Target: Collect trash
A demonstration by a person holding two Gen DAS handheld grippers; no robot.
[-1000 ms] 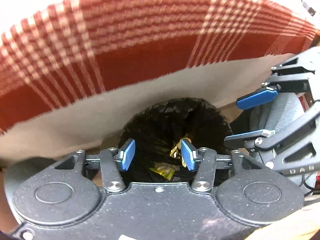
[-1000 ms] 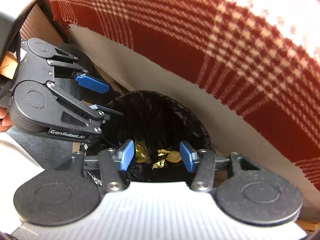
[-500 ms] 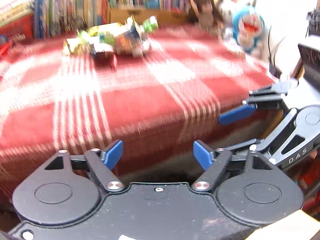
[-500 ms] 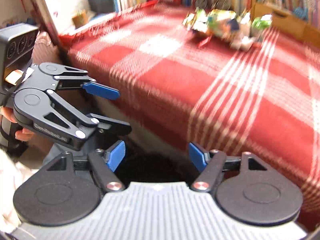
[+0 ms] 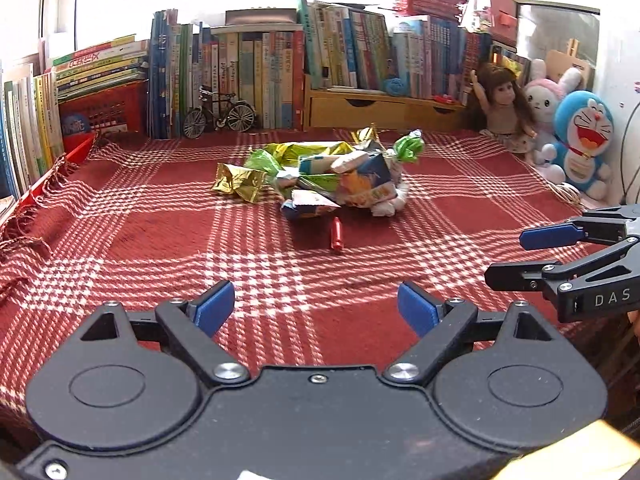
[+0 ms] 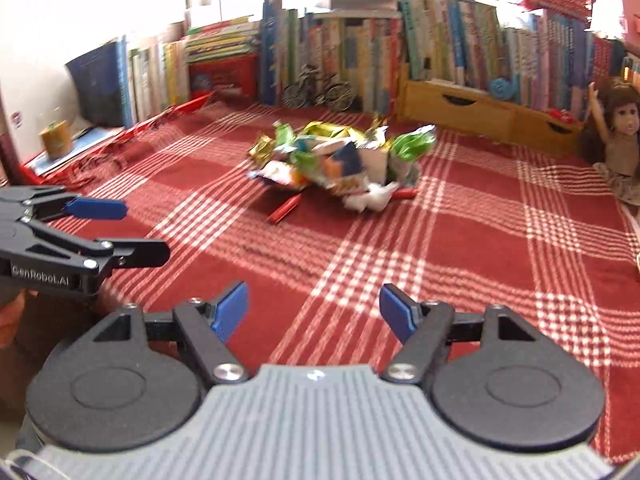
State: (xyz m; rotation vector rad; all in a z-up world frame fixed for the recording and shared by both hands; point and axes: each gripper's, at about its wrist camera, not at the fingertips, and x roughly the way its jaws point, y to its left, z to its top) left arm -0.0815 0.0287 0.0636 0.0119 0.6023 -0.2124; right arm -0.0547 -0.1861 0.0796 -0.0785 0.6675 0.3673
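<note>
Trash pile (image 5: 320,176) mid-cloth, well beyond both open, empty claws

White letters "DAS" stand on the black body of the right hand-held gripper (image 5: 552,258). "GenRobot.AI" stands on the body of the left hand-held gripper (image 6: 120,230). Book spines (image 5: 260,76) carry print too small to read.
</note>
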